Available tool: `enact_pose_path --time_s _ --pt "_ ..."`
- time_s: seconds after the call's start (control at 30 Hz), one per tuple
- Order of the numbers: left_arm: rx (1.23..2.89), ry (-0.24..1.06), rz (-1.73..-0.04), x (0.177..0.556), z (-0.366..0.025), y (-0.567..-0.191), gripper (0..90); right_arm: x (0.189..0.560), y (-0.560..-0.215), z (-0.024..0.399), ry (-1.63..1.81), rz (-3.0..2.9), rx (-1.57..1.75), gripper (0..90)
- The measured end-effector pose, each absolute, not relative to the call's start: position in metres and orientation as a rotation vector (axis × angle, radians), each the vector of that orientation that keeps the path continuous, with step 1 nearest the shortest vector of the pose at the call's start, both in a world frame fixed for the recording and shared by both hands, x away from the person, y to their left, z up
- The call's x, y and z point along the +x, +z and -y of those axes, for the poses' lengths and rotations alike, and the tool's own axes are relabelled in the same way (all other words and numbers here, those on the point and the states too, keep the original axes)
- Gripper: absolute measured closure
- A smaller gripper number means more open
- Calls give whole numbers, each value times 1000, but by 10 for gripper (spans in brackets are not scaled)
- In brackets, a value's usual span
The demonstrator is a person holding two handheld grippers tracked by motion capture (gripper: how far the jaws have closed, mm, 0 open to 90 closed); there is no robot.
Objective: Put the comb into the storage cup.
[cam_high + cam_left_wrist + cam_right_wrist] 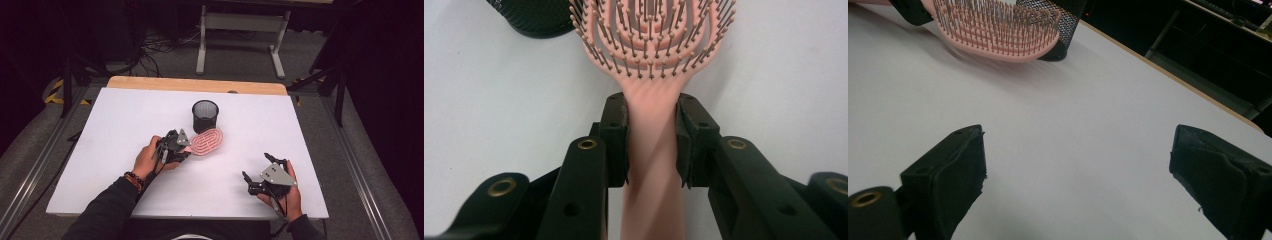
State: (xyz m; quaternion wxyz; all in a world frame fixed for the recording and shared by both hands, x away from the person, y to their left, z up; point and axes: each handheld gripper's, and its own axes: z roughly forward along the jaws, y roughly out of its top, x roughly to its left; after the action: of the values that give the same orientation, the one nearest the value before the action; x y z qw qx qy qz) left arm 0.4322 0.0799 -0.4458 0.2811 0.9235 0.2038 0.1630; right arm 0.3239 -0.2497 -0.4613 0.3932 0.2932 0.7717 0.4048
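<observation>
A pink brush [651, 45] is clamped by its handle in the left gripper [651, 145].

The brush is held near the middle of the white table [110, 150], bristles up, with its head just beside a black mesh cup [205, 115]. The pads [616, 140] are pressed against both sides of the handle. The right gripper [1075, 175] is held over the near right part of the table, well apart from the brush, with its jaws spread wide and nothing between them.
</observation>
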Motion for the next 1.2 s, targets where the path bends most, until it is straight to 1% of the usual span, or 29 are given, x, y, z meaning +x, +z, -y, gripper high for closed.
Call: enact_pose_path --time_s 0.23,0.27,0.47,0.57,0.67,0.9,1.1,1.2 --pt "2405 495 -524 416 -87 -444 696 324 -460 250 1072 -1969 767 85" --pt "2358 516 -503 410 -89 -441 696 325 -458 251 1135 -1986 804 85" --pt "2277 570 -471 397 -92 -432 696 323 -451 249 1170 -1967 789 75" --pt "2232 601 -483 393 -93 -431 696 323 -447 246 1193 -1953 781 62" --pt "2193 603 -489 392 -95 -432 696 324 -439 241 1233 -1949 783 46" --pt "2142 608 -494 388 -96 -434 696 328 -425 225 1274 -1948 776 65" --pt "2053 608 -511 383 -100 -434 696 335 -414 210 1278 -1933 759 79" --pt "2017 623 -523 380 -102 -433 696 342 -406 203 1337 -1911 779 79"
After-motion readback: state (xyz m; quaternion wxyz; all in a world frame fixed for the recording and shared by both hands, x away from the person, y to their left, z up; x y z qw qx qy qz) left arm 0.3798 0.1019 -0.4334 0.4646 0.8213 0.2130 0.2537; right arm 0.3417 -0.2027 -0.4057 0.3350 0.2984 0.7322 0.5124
